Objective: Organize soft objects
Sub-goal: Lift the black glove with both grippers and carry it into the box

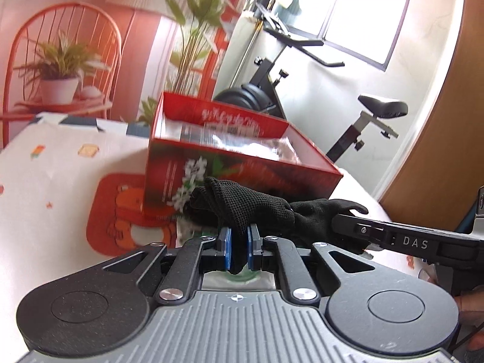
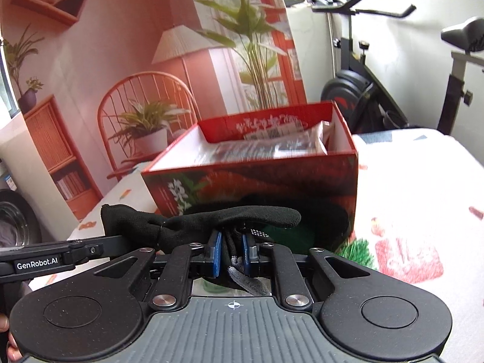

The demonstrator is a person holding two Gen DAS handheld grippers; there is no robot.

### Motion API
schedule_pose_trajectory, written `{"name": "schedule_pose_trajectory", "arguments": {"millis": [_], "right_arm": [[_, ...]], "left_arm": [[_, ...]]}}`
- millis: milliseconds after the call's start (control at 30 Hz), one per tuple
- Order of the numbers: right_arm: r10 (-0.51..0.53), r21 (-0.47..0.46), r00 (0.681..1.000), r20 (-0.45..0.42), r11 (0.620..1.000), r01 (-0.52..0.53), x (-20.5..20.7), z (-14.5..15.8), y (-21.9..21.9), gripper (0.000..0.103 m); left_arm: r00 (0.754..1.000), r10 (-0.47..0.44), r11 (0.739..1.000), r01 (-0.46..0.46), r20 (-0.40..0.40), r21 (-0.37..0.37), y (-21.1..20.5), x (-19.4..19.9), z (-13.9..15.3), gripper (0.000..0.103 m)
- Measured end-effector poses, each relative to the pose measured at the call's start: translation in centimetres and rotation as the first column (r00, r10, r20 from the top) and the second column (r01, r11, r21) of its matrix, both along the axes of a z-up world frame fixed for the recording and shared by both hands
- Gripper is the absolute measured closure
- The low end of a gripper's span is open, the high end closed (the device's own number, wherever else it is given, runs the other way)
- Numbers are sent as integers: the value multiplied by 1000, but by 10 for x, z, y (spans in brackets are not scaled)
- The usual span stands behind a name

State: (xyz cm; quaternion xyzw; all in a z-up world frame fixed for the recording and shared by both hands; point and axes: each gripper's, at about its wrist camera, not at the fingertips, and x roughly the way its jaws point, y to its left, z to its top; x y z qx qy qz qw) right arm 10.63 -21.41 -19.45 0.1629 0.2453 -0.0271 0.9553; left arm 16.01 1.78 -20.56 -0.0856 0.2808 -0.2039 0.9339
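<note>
Carry step, by the look of it. Black glove (image 1: 251, 208) pinched at centre frame between the narrow blue pads of the left tongs (image 1: 239, 249), its far end clamped likewise in the right tongs (image 2: 232, 251); stretched between the two, raised just in front of the red box (image 1: 242, 163). Box open-topped, packets already inside, sitting on the patterned tabletop (image 1: 60, 166). Next, probably: lift above the near rim, forward over the opening, then release together.
</note>
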Motion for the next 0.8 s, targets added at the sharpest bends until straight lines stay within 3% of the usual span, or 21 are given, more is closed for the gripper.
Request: {"name": "schedule_pose_trajectory", "arguments": {"millis": [267, 800], "right_arm": [[7, -58, 998, 63, 998, -3, -1, 41, 1, 90], [11, -131, 994, 106, 991, 3, 29, 86, -26, 90]], "left_arm": [[998, 2, 1000, -2, 69, -3, -7, -6, 32, 92], [995, -24, 999, 29, 98, -43, -20, 30, 53, 92]]}}
